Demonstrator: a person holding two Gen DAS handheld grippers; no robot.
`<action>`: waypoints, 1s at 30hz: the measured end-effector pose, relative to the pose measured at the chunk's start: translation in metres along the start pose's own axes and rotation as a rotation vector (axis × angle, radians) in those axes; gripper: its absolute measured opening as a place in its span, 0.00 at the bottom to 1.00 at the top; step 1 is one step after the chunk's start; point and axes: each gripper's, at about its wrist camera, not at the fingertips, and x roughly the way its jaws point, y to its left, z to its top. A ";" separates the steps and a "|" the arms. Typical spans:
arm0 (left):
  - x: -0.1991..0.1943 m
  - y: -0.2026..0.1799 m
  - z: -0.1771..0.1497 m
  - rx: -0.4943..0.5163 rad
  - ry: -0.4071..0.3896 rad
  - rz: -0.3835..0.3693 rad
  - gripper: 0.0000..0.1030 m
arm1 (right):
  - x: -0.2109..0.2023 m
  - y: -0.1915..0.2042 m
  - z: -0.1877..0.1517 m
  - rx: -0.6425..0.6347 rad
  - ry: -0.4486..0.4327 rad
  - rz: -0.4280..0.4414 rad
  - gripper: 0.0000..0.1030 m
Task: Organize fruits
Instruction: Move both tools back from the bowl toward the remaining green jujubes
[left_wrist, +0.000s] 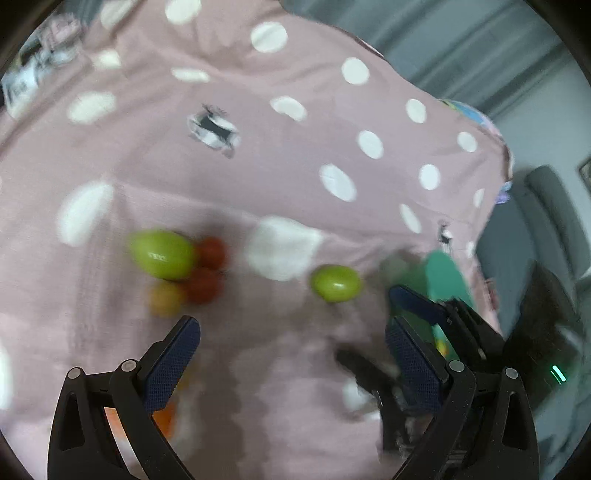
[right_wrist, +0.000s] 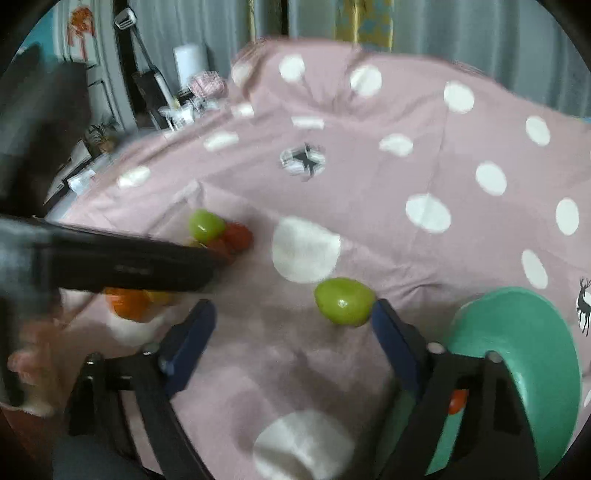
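Note:
On a pink dotted cloth (left_wrist: 295, 177) a lone green fruit (right_wrist: 343, 301) lies just ahead of my right gripper (right_wrist: 291, 308), close by its right fingertip (right_wrist: 382, 314). That gripper is open and nothing is pressed between its pads. To the left is a cluster: a larger green fruit (left_wrist: 162, 254), two red fruits (left_wrist: 207, 269) and a yellowish one (left_wrist: 166, 297). My left gripper (left_wrist: 291, 328) is open and empty, just short of the cluster. A teal bowl (right_wrist: 517, 295) at the right holds a small red fruit (right_wrist: 458, 402).
An orange fruit (right_wrist: 127, 304) lies under the left gripper's dark body (right_wrist: 129, 266). A hand (right_wrist: 29, 362) shows at the left edge. The cloth's edge drops off at the right beyond the bowl (left_wrist: 443, 269). Cluttered furniture (right_wrist: 177, 99) stands at the back left.

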 end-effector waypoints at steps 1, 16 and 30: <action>-0.010 0.003 -0.001 0.007 -0.028 0.020 0.97 | 0.014 -0.001 0.003 0.014 0.046 -0.038 0.76; -0.040 0.082 -0.041 -0.153 -0.135 0.023 0.97 | 0.051 0.001 0.017 -0.055 0.156 -0.316 0.50; -0.045 0.085 -0.043 -0.092 -0.142 0.030 0.97 | 0.047 0.019 0.018 -0.091 0.083 -0.260 0.73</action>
